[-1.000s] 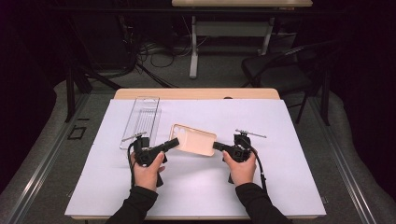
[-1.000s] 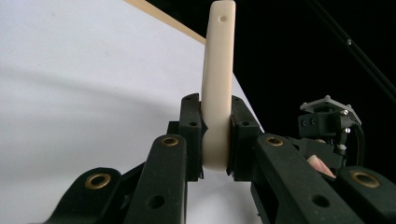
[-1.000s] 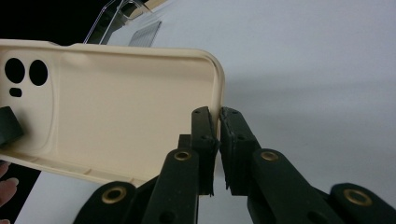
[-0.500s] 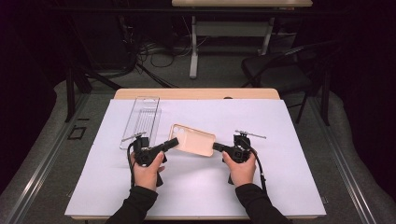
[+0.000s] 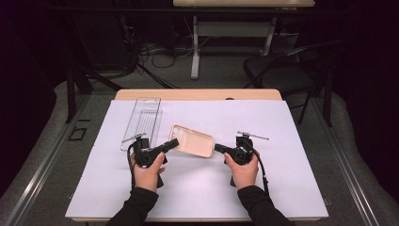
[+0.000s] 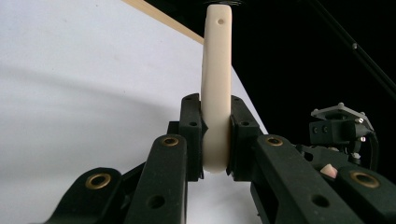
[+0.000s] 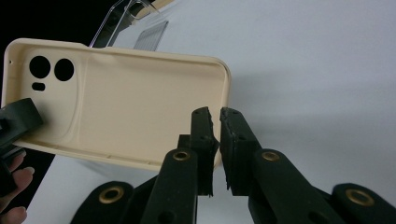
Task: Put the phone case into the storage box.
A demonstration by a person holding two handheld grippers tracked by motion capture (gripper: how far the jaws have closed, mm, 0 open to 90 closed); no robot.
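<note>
The beige phone case (image 5: pixel 191 140) hung lifted above the white sheet (image 5: pixel 282 188), gripped at both ends. At its camera-hole end the left gripper (image 5: pixel 172 143) pinched the rim; at the opposite end the right gripper (image 5: pixel 219 148) was clamped on the corner. The clear tray (image 5: pixel 142 117) lay just beyond the case's left end. By my judgement the pick-up was done; placing remained.

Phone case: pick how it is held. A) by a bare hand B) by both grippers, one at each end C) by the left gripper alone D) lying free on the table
B: the left gripper clamps one edge of the case, and the right gripper pinches the opposite end.
</note>
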